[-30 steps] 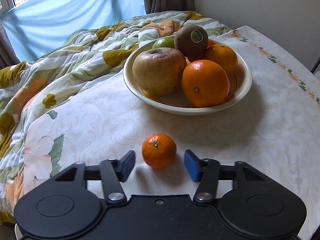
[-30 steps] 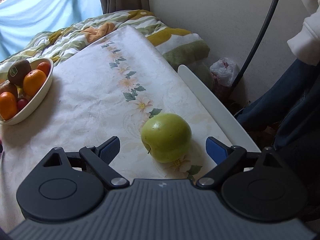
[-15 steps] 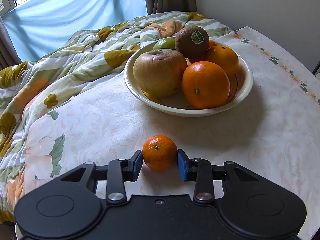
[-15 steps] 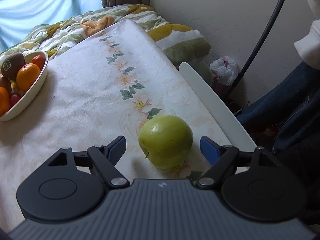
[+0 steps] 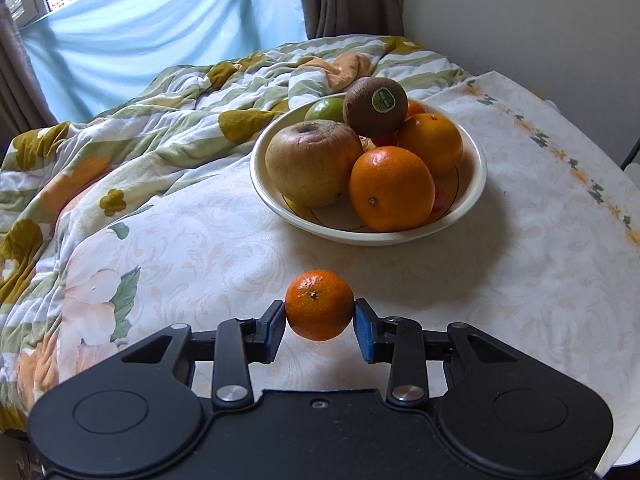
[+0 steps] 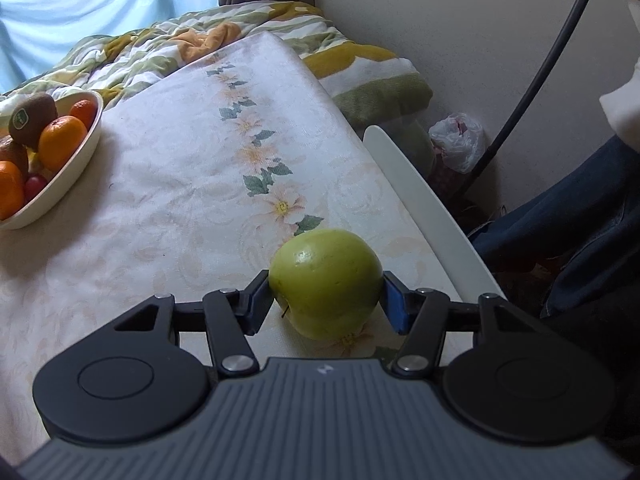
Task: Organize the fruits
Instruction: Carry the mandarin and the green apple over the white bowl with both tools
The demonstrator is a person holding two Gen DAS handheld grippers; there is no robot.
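Note:
My left gripper [image 5: 320, 322] is shut on a small mandarin [image 5: 319, 304], its blue pads pressing both sides, just above the floral tablecloth. Ahead stands a cream fruit bowl [image 5: 472, 184] holding a wrinkled apple [image 5: 312, 162], two oranges [image 5: 390, 188], a kiwi with a sticker [image 5: 374, 106] and a green fruit. My right gripper [image 6: 326, 306] is shut on a green apple [image 6: 325, 280] near the table's right edge. The bowl also shows in the right wrist view [image 6: 68, 176] at the far left.
A crumpled floral quilt [image 5: 120, 152] lies left of and behind the bowl. A white chair back [image 6: 420, 208] runs along the table's right edge. A plastic bag [image 6: 456, 140], a dark cable and a person's leg are on the right.
Both grippers closed. The left pads came in onto the mandarin and lifted it slightly. The right pads moved forward and closed onto the green apple.

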